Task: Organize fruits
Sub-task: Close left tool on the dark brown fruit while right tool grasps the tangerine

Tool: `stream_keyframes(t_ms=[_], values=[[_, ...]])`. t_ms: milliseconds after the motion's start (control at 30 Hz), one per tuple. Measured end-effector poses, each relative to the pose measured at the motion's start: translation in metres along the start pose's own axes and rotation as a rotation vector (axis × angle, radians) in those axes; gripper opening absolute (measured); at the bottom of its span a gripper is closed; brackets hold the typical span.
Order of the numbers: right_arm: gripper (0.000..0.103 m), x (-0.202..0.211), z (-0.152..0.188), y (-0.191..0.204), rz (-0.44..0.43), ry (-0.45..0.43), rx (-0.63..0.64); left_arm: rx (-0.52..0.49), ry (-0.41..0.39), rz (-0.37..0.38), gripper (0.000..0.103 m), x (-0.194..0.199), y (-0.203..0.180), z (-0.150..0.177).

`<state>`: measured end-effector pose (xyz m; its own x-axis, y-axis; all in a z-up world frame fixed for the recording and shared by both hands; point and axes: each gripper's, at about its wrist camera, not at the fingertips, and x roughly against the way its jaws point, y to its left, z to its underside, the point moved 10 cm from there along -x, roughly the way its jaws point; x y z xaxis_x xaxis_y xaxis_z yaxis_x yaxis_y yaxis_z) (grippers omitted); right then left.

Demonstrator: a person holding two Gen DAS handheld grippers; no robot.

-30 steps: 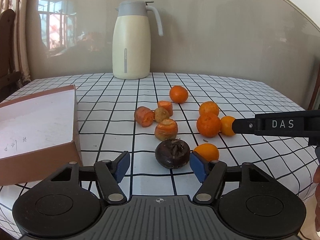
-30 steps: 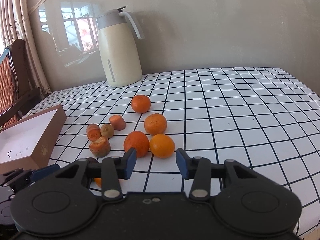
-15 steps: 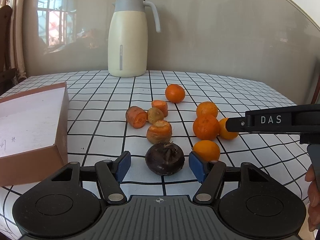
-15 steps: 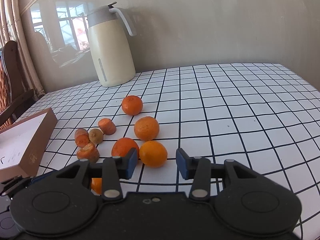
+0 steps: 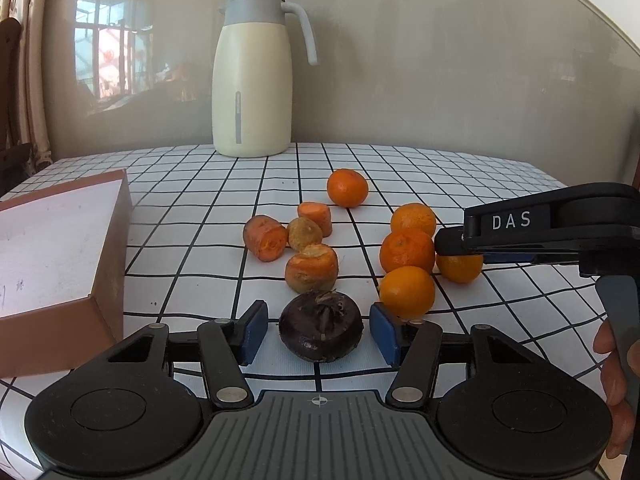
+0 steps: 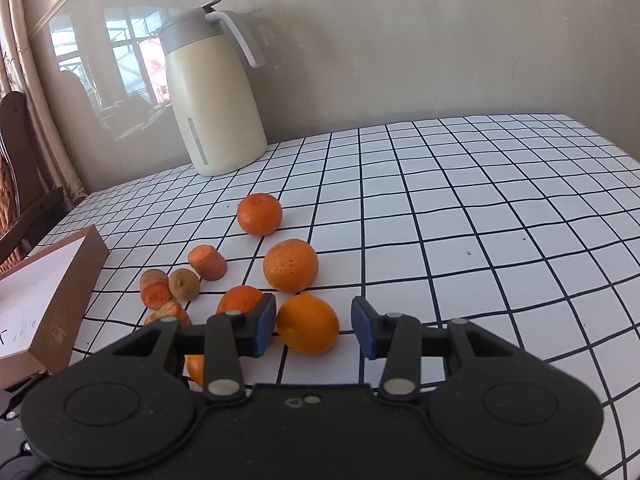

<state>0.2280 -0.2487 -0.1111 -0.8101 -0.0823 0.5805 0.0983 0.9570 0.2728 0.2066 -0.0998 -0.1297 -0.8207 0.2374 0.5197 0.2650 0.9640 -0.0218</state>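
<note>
My left gripper [image 5: 318, 330] is open, its blue pads on either side of a dark purple mangosteen [image 5: 321, 327] that rests on the checked tablecloth [image 5: 224, 284]; the pads do not touch it. Several oranges lie to the right, the nearest orange [image 5: 407, 291] beside the right pad. My right gripper [image 6: 314, 326] is open around another orange [image 6: 308, 324] on the cloth; it also shows side-on in the left wrist view [image 5: 460, 246]. Carrot pieces [image 5: 312, 268] and a small brown fruit [image 5: 305, 233] lie behind the mangosteen.
A shallow brown cardboard box [image 5: 60, 256] with a white inside sits at the left, also in the right wrist view [image 6: 52, 292]. A cream thermos jug [image 5: 253, 80] stands at the back by the wall. A wooden chair [image 6: 20, 168] is at the far left.
Both grippers have moved forward: the left one now has the mangosteen between its pads, the right one has an orange between its pads. Both stay open.
</note>
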Motion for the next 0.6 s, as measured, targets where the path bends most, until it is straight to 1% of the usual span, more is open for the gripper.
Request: stream_keyframes(t_ms=[200, 267, 300, 400, 467, 600], values=[[0.032, 0.0009, 0.0021, -0.0011, -0.007, 0.004, -0.023, -0.008, -0.009, -0.012, 0.049, -0.0002, -0.0009, -0.0003], [0.027, 0.0017, 0.0027, -0.0005, -0.018, 0.007, -0.036, -0.006, -0.012, -0.012, 0.045, 0.0004, -0.0018, -0.0002], [0.027, 0.0019, 0.003, 0.0008, -0.02, 0.007, -0.037, -0.008, -0.014, -0.016, 0.044, 0.0012, -0.002, 0.0001], [0.027, 0.0029, 0.0039, 0.0026, -0.011, 0.002, -0.023, -0.005, -0.017, -0.015, 0.044, 0.0021, -0.002, 0.0001], [0.029, 0.0018, 0.0034, 0.0024, -0.013, 0.003, -0.023, -0.018, -0.018, -0.021, 0.044, 0.0015, -0.0032, 0.0002], [0.028, 0.001, 0.0032, 0.0005, -0.02, 0.006, -0.046, -0.021, -0.025, -0.027, 0.044, 0.0013, -0.0041, 0.0003]])
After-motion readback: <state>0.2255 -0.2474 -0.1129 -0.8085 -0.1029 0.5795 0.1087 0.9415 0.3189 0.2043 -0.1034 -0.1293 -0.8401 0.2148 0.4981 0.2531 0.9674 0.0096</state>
